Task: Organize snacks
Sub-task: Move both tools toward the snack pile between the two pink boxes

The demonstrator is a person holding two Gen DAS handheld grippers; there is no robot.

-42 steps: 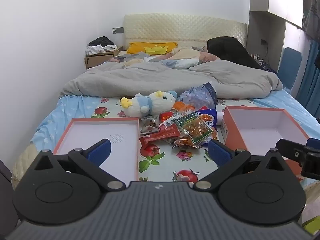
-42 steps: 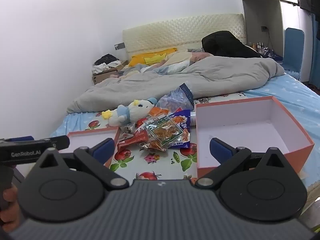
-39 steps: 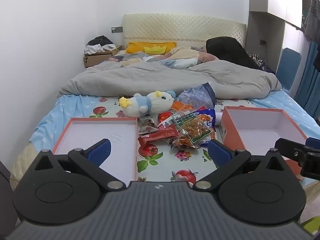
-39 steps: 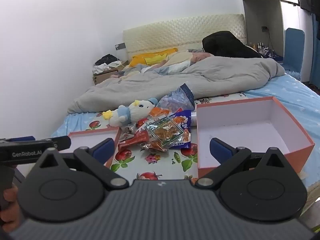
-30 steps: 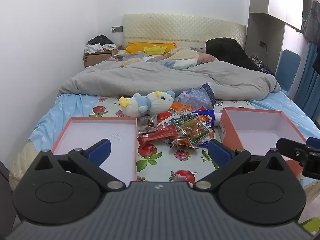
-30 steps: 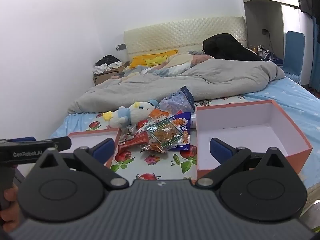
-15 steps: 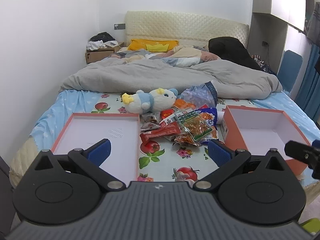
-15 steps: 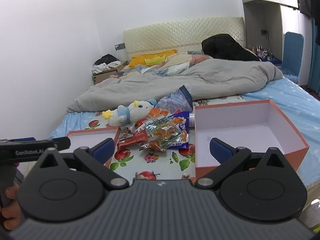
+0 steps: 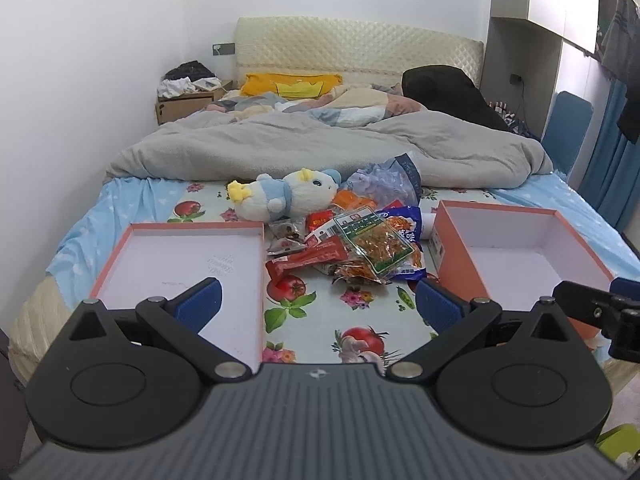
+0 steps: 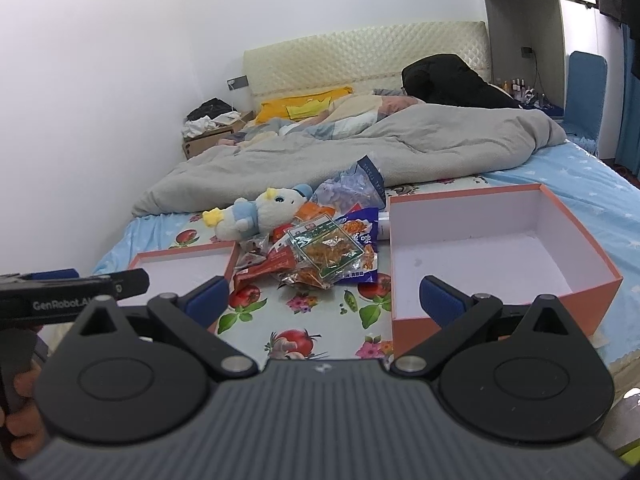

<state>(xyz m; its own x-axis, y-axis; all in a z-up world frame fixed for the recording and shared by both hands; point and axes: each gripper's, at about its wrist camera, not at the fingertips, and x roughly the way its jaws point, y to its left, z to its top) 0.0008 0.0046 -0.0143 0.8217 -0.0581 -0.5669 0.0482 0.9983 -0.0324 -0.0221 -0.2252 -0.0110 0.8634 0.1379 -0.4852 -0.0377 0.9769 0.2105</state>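
Snacks sit in a heap mid-frame on the bed, btwn the lid at left and the box at right; both look empty inside. Top packet is clear w/ green label, a red pack beside it, blue bag under. Plush lies just behind the heap, touching it. Grey duvet fills the upper middle. My left gripper at bottom centre: jaws wide, holding nothing. Right gripper same, jaws wide, nothing btwn them. In right view I see the left unit at lower left w/ a hand on it. Both hover short of the bed's near edge.
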